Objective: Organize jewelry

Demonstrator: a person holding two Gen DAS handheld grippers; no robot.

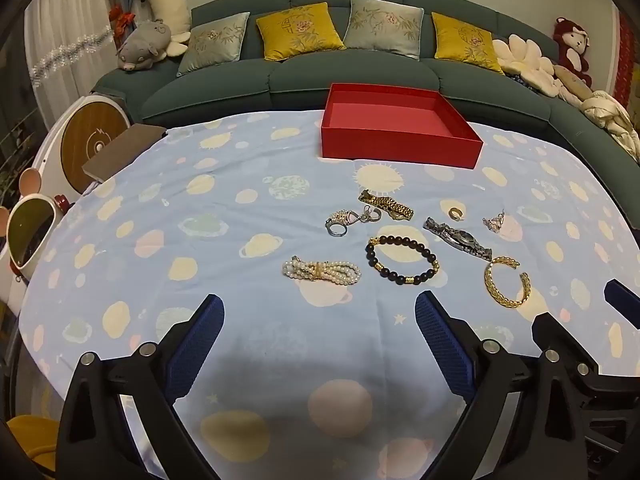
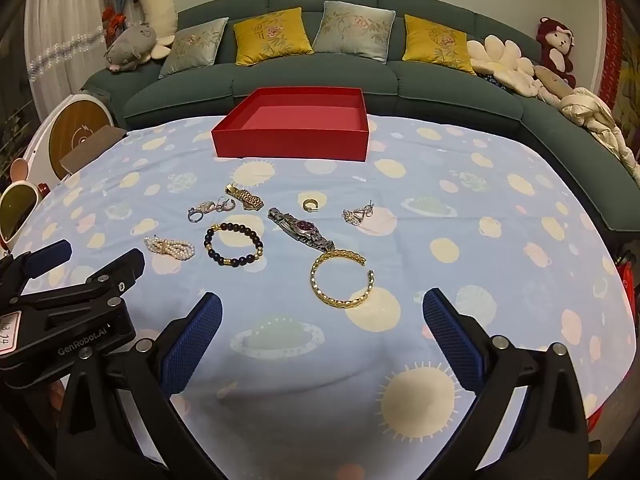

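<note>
Lying loose on the planet-print cloth [image 2: 500, 280] of the counter, the jewelry sits mid-table: pearl bracelet [image 1: 321, 271], dark bead bracelet [image 1: 402, 260], gold cuff [image 2: 341, 280], steel watch [image 2: 301, 229], gold watch band [image 1: 386, 204], gold ring [image 2: 309, 203] and silver earrings [image 2: 357, 214]. Beyond them an open red box [image 1: 400, 142] stands empty near the far edge, before a green sofa [image 2: 460, 92] with cushions. Both the left claw [image 1: 320, 320] and right claw [image 2: 322, 320] hover spread wide, holding nothing, short of the pieces.
</note>
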